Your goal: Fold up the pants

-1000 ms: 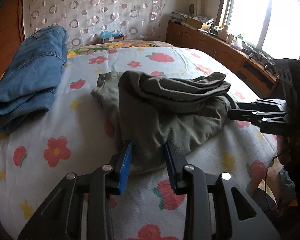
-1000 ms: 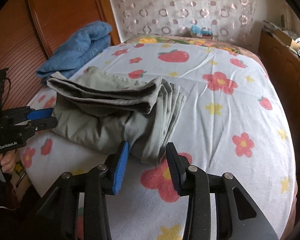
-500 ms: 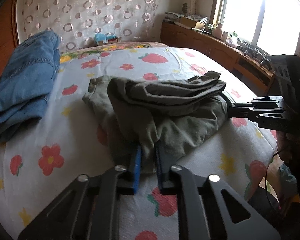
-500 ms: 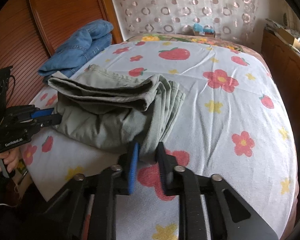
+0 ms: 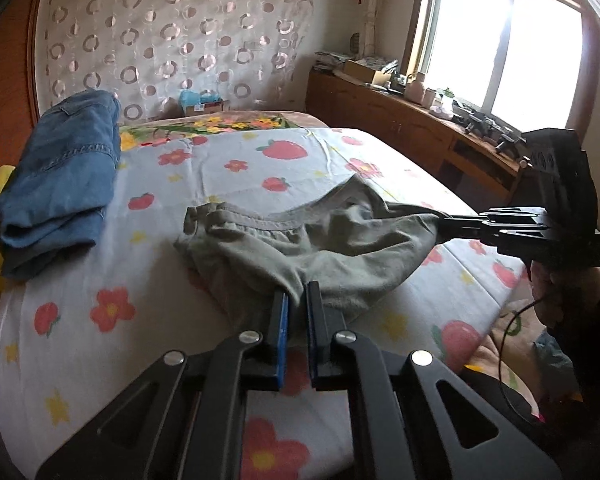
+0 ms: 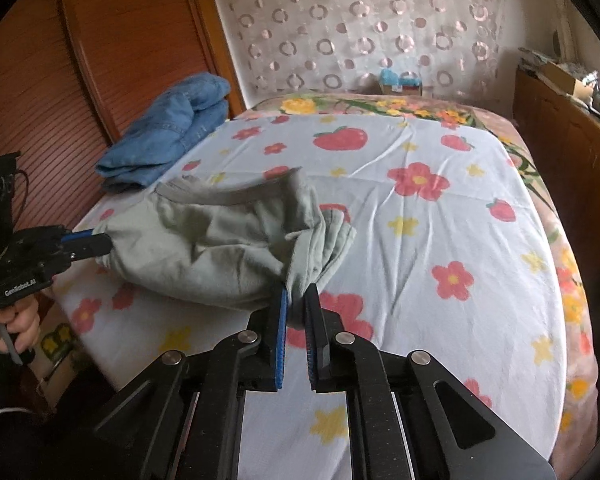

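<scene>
Since the earlier frames, both grippers have been closed on the pants (image 5: 308, 252) and the cloth has been raised off the bed (image 5: 228, 168), so that the tidy stack seen a second ago is now pulled into a hanging bundle. The left gripper (image 5: 296, 312) is clamped on a gathered corner at the near edge, and the right gripper (image 6: 296, 308) is clamped on the opposite corner; each is seen in the other's view, at 3 o'clock and at 9 o'clock. The pants are stretched between them, sagging in the middle, with the waistband at about 12 o'clock. A folded pair of jeans (image 5: 60, 184) is left lying at 10 o'clock. The garment is judged to be in the course of being shaken out, so that a clean fold may be laid afterwards.
</scene>
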A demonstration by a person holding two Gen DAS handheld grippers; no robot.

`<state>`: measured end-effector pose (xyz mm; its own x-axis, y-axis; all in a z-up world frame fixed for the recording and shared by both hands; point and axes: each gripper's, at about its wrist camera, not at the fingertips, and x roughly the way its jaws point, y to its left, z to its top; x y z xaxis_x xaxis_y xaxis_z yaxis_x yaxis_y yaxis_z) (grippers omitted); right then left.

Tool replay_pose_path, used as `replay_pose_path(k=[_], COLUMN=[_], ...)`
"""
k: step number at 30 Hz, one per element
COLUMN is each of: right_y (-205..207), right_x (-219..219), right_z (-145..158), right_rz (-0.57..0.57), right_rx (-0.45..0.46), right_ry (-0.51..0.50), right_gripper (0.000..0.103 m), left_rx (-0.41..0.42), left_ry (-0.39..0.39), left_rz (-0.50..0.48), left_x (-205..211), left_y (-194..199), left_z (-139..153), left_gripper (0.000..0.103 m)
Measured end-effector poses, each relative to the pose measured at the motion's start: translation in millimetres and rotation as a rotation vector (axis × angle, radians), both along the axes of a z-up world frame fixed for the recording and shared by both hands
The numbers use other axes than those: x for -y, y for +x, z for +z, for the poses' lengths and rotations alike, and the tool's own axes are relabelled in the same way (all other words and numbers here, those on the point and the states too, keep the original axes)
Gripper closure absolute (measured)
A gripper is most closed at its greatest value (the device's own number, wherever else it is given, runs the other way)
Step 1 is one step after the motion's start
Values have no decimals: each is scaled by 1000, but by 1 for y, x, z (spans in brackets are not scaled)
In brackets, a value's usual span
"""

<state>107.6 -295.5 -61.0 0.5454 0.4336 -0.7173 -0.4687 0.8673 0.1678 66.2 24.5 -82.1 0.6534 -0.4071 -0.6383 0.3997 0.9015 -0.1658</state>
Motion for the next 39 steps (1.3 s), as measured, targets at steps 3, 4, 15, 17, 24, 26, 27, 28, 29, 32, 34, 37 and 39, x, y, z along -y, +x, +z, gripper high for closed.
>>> replay_pose_path(k=[3,4,15,17,24,26,27,28,29,32,34,37,39], right_y=[-11,-14,-26,-26,-14,-5,-2,3,8,20,28,38,45], right_x=[-1,-2,-9,-10,-18,-23,-25,-28,-30,-38,-40,-43,-44], right_z=[1,0,-4,0,3,1,1,0,-1,-2,-4,-8,-11], right_rz=[14,19,21,18,15,23,23,25,30,34,39,39,35], right_rx=[-2,-5,-13,5,38,39,40,39,38,40,32,16,5], right_ry=[-12,-14,-43,-54,-78,-78,-80,-81,-81,-88,-81,-83,-84], right_gripper=[97,97,91,84,63,63,63,63,63,63,63,63,63], left_rx=[-10,-11,-25,-16,-17,-24,-28,-30,-33,-40,-51,-75,-78], left_ry=[-12,-10,11,18,25,30,43,47,51,69,74,78,80], left_rz=[-9,-9,23,25,60,67,78,80,81,85,88,89,88], left_x=[-2,-2,-1,-1,-6,-7,-7,-6,-6,-5,-4,-5,-5], left_y=[-9,-11,-12,-10,11,18,25,28,32,45,50,59,62], left_z=[-1,-2,-6,-3,-2,-4,-5,-6,-7,-10,-13,-19,-21], left_gripper=[98,98,82,78,76,76,76,76,76,76,76,76,76])
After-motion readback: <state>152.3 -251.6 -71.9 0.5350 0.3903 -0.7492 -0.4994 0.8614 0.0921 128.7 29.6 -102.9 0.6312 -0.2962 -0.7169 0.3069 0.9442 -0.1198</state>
